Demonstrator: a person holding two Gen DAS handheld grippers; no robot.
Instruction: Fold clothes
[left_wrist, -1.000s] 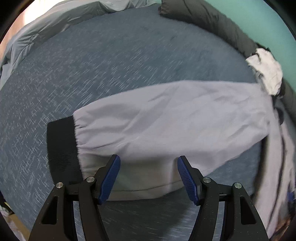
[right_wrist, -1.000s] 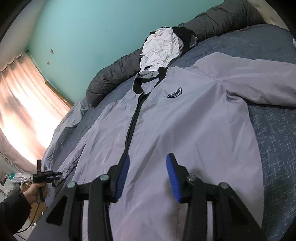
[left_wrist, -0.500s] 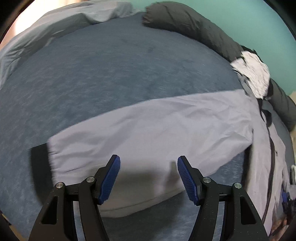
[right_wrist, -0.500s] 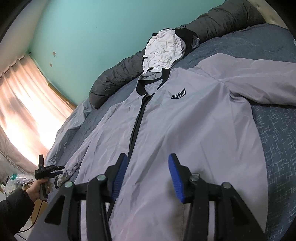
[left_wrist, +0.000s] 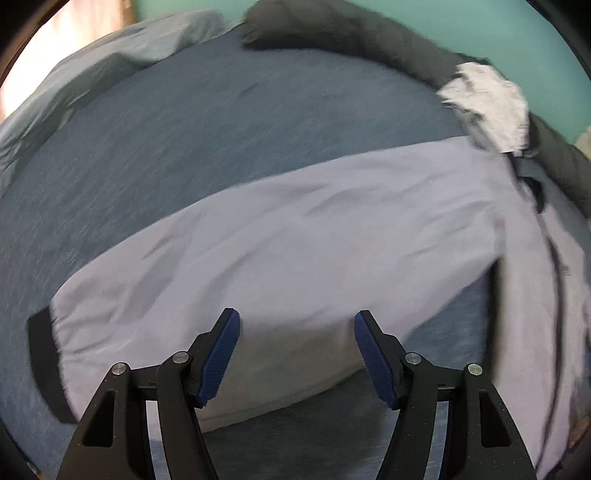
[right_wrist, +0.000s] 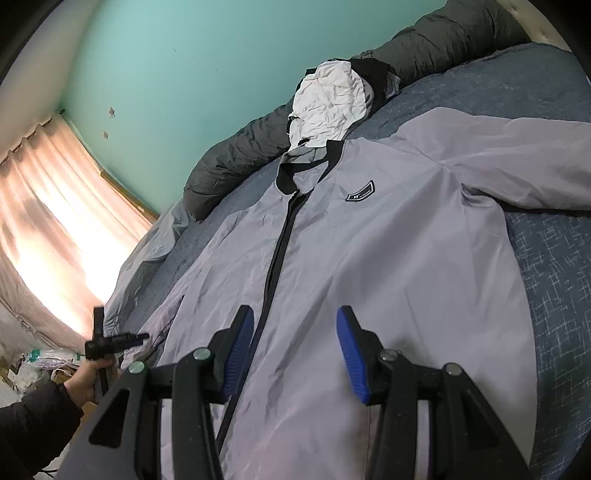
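Note:
A grey zip-up jacket (right_wrist: 369, 258) lies front up on the blue bed (right_wrist: 554, 280), its white-lined hood (right_wrist: 328, 107) toward the wall. My right gripper (right_wrist: 295, 347) is open low over the jacket's lower front, beside the black zipper (right_wrist: 277, 258), with nothing pressed between its pads. In the left wrist view one sleeve (left_wrist: 295, 240) stretches across the bed (left_wrist: 184, 147), its black cuff (left_wrist: 42, 369) at the far left. My left gripper (left_wrist: 297, 350) is open over the sleeve's near edge. The right wrist view shows the left gripper (right_wrist: 118, 339) held in a hand (right_wrist: 86, 380).
A rolled dark grey duvet (right_wrist: 240, 158) lies along the teal wall behind the hood. Pale grey bedding (left_wrist: 92, 81) is bunched at the bed's far side, near a bright curtained window (right_wrist: 48, 221). Clutter (right_wrist: 40, 365) sits beside the bed at the lower left.
The left gripper has travelled along the sleeve from the cuff end toward the jacket body, so the cuff now sits at the view's left edge. The right gripper stayed put, its jaws slightly wider.

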